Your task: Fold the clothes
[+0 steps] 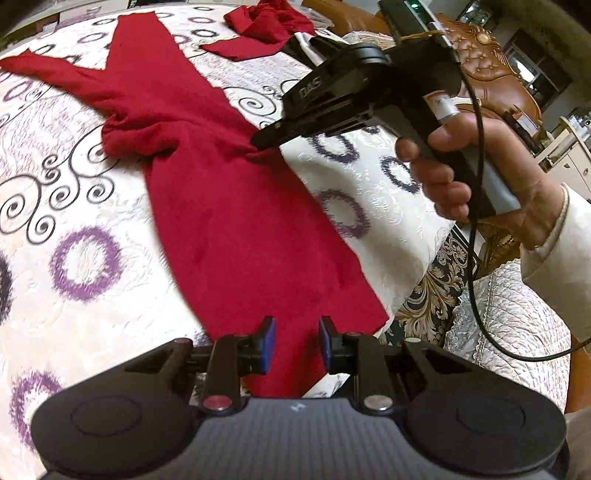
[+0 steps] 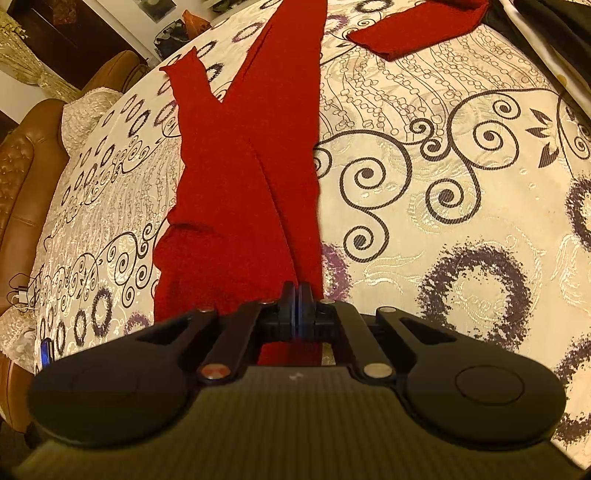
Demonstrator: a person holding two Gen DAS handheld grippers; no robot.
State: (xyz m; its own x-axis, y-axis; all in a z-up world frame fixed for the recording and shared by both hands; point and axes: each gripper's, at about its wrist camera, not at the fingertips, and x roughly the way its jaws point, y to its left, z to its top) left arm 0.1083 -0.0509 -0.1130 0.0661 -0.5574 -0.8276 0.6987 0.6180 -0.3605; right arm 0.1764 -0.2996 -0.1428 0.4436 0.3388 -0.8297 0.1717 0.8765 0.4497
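A long red knitted garment (image 1: 229, 206) lies stretched over the patterned bedspread (image 1: 85, 206), with its two sleeves running to the far left. In the left wrist view my left gripper (image 1: 297, 345) is open, its blue pads (image 1: 269, 341) standing on either side of the near hem. A person's hand (image 1: 454, 166) holds my right gripper (image 1: 258, 142), whose tips pinch the garment's right edge at mid-length and bunch the cloth there. In the right wrist view the right gripper (image 2: 297, 306) is shut on the red garment (image 2: 240, 192).
A second red garment (image 1: 266, 26) lies crumpled at the far end of the bed, its sleeve (image 2: 413, 33) stretched flat. The bed's right edge drops to a quilted cover (image 1: 517, 321). Brown leather furniture (image 2: 22, 177) stands to the left, and a cable with a charger (image 2: 20, 295) lies beside it.
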